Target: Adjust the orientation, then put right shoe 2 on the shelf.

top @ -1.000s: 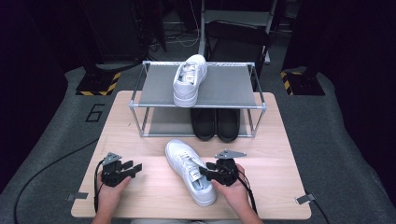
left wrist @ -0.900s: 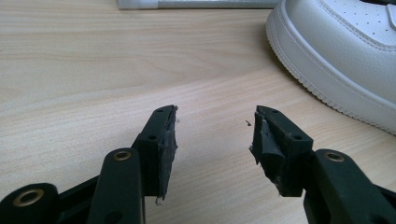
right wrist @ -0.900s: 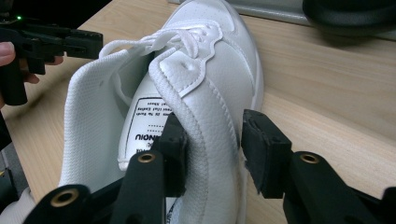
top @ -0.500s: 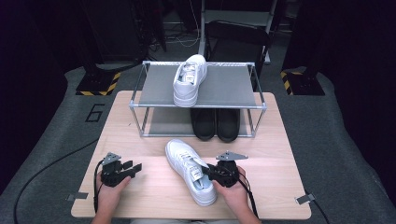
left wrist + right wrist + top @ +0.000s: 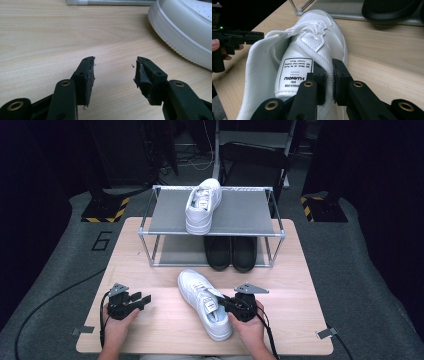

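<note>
At the left of the light wooden table (image 5: 150,250), the left gripper (image 5: 131,301) rests low over the tabletop in the person's left hand (image 5: 116,329), its two black jaws standing apart with bare wood between them; in the left gripper view its worn rubber pads (image 5: 89,77) hold nothing, and the ribbed sole edge of the white leather sneaker with laces (image 5: 185,27) lies near, up and to the right of them. In the high view that sneaker (image 5: 204,302) lies on the table's near half, between the two grippers, toe pointing away and to the left, heel toward the person. The right gripper (image 5: 231,304), held in the right hand (image 5: 247,327), is clamped on the sneaker's padded collar: in the right gripper view one jaw sits inside the shoe against the printed insole label and the other outside, with the collar edge pinched between them. Behind stands a metal-framed two-tier shoe rack with grey shelves (image 5: 245,212); a second white sneaker (image 5: 202,205) sits on its upper shelf, and a pair of black shoes (image 5: 231,252) stands side by side on the lower shelf.
</note>
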Tool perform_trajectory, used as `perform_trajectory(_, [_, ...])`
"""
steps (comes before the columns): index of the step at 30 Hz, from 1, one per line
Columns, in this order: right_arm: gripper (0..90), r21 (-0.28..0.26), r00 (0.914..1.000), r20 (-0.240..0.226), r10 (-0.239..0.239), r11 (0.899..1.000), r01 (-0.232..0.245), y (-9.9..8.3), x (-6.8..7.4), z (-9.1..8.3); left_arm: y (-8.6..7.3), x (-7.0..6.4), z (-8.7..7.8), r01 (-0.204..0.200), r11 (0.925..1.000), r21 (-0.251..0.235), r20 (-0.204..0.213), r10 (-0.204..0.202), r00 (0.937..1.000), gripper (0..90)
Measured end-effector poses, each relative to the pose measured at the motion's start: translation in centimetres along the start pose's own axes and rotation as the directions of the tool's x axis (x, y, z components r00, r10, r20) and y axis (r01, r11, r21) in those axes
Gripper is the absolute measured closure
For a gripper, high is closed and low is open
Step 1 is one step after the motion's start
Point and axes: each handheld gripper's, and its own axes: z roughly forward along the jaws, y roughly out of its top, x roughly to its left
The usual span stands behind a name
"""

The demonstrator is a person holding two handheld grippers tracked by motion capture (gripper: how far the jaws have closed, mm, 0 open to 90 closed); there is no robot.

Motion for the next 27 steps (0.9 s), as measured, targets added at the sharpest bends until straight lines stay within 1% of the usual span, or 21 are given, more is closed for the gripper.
perform_trajectory(3, [82.7, -0.008, 0.9999, -0.001, 0.015, 1.0, -0.015, 0.2, 0.1, -0.4, 0.0, 0.0, 0.0, 0.0, 1.0, 0.0, -0.001, 0.0, 1.0, 49.1])
perform_trajectory(5, [82.7, -0.01, 0.9999, -0.002, 0.01, 1.0, -0.01, 0.3, 0.0, -0.8, 0.0, 0.0, 0.0, -0.002, 1.0, -0.003, 0.0, 0.002, 1.0, 49.1])
perform_trajectory(6, [82.7, -0.009, 0.9997, -0.004, 0.023, 1.0, -0.023, 0.4, 0.0, -0.9, 0.0, 0.0, 0.0, -0.002, 1.0, -0.004, 0.0, 0.002, 1.0, 49.1])
perform_trajectory(7, [82.7, -0.012, 0.9999, -0.006, 0.013, 1.0, -0.013, 0.5, 0.0, -1.0, 0.0, 0.0, 0.0, 0.001, 1.0, 0.001, 0.0, -0.001, 1.0, 49.1])
perform_trajectory(9, [82.7, -0.011, 0.9999, -0.003, 0.014, 1.0, -0.014, 0.6, 0.0, -1.4, 0.0, 0.0, 0.0, 0.001, 1.0, -0.001, -0.001, -0.001, 1.0, 49.1])
perform_trajectory(10, [82.7, -0.014, 1.0, -0.002, 0.007, 1.0, -0.007, 0.7, -0.1, -1.5, 0.0, 0.0, 0.0, 0.0, 1.0, -0.001, -0.001, 0.0, 1.0, 49.1])
perform_trajectory(14, [82.7, -0.019, 0.9999, 0.0, 0.016, 1.0, -0.016, 1.1, -0.1, -2.1, 0.0, 0.0, -0.1, 0.002, 1.0, 0.002, 0.001, -0.002, 1.0, 49.1])
perform_trajectory(15, [82.7, -0.022, 1.0, 0.004, 0.008, 1.0, -0.007, 1.2, -0.2, -2.2, 0.0, 0.0, -0.1, 0.001, 1.0, 0.002, 0.001, -0.001, 1.0, 49.2])
perform_trajectory(19, [82.7, -0.021, 0.9999, 0.005, 0.01, 1.0, -0.009, 1.6, -0.2, -2.7, 0.0, 0.0, -0.1, 0.0, 1.0, 0.001, 0.003, 0.0, 1.0, 49.2])
perform_trajectory(20, [82.6, -0.023, 1.0, 0.004, 0.003, 1.0, -0.003, 1.7, -0.3, -2.7, 0.0, 0.0, -0.1, 0.002, 1.0, 0.0, 0.001, -0.002, 1.0, 49.2])
perform_trajectory(21, [82.6, -0.023, 0.9999, 0.008, 0.007, 1.0, -0.007, 1.7, -0.3, -2.8, 0.0, 0.1, -0.1, -0.004, 1.0, -0.006, 0.0, 0.004, 1.0, 49.2])
perform_trajectory(22, [82.6, -0.027, 1.0, 0.006, 0.006, 1.0, -0.006, 1.8, -0.3, -2.9, 0.0, 0.0, -0.1, 0.005, 1.0, -0.004, 0.001, -0.005, 1.0, 49.3])
perform_trajectory(26, [82.6, -0.03, 1.0, 0.004, 0.008, 1.0, -0.008, 2.2, -0.4, -3.5, 0.0, 0.0, -0.1, 0.004, 1.0, -0.002, 0.0, -0.004, 1.0, 49.2])
perform_trajectory(27, [82.7, -0.032, 1.0, 0.008, 0.0, 1.0, 0.0, 2.3, -0.5, -3.7, 0.0, 0.0, -0.1, 0.004, 1.0, -0.002, 0.0, -0.004, 1.0, 49.2])
